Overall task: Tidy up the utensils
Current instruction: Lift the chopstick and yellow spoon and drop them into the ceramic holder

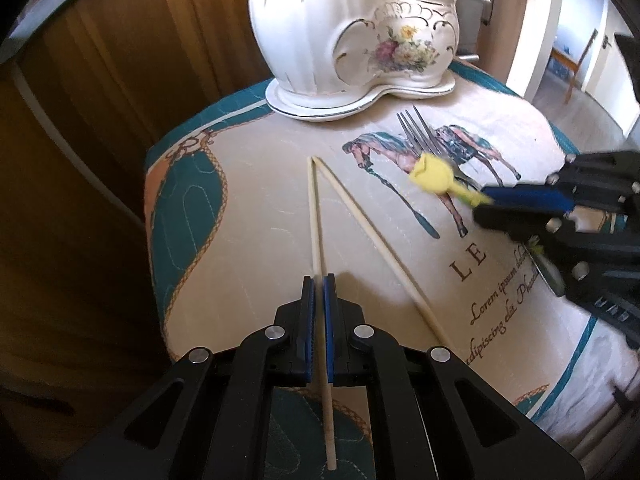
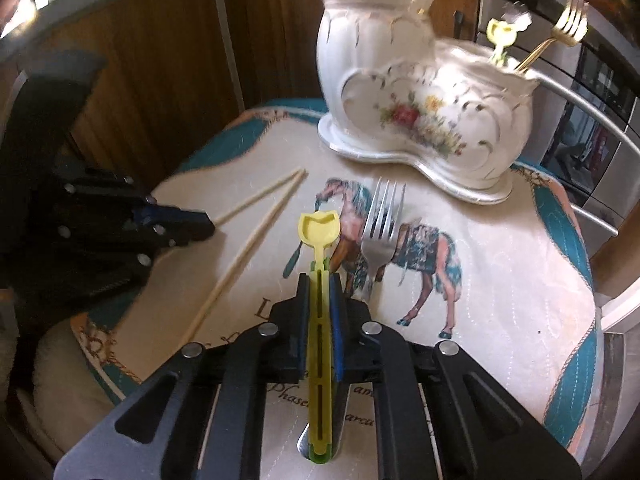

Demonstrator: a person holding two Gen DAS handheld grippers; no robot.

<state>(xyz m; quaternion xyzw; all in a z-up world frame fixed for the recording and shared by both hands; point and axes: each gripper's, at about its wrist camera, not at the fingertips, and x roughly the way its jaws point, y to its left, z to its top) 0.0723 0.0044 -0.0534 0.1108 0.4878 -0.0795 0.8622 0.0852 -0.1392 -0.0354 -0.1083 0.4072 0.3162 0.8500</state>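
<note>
Gripping utensils with both tongs over a horse-print cloth (image 1: 248, 216).

Left tongs (image 1: 319, 280) are clamped on one pale chopstick (image 1: 316, 208), whose far tip meets the tip of a second chopstick (image 1: 376, 240) lying loose on the cloth just right of it. Right tongs (image 2: 320, 280) are closed on the yellow spoon's (image 2: 319, 232) slotted handle, bowl pointing far. A steel fork (image 2: 380, 224) lies just right of the spoon on the horse print. At the far edge stands a white floral holder (image 2: 420, 100), with chopsticks in its taller left compartment and a gold fork (image 2: 568, 16) and another yellow spoon (image 2: 500, 34) in the lower right one.
</note>
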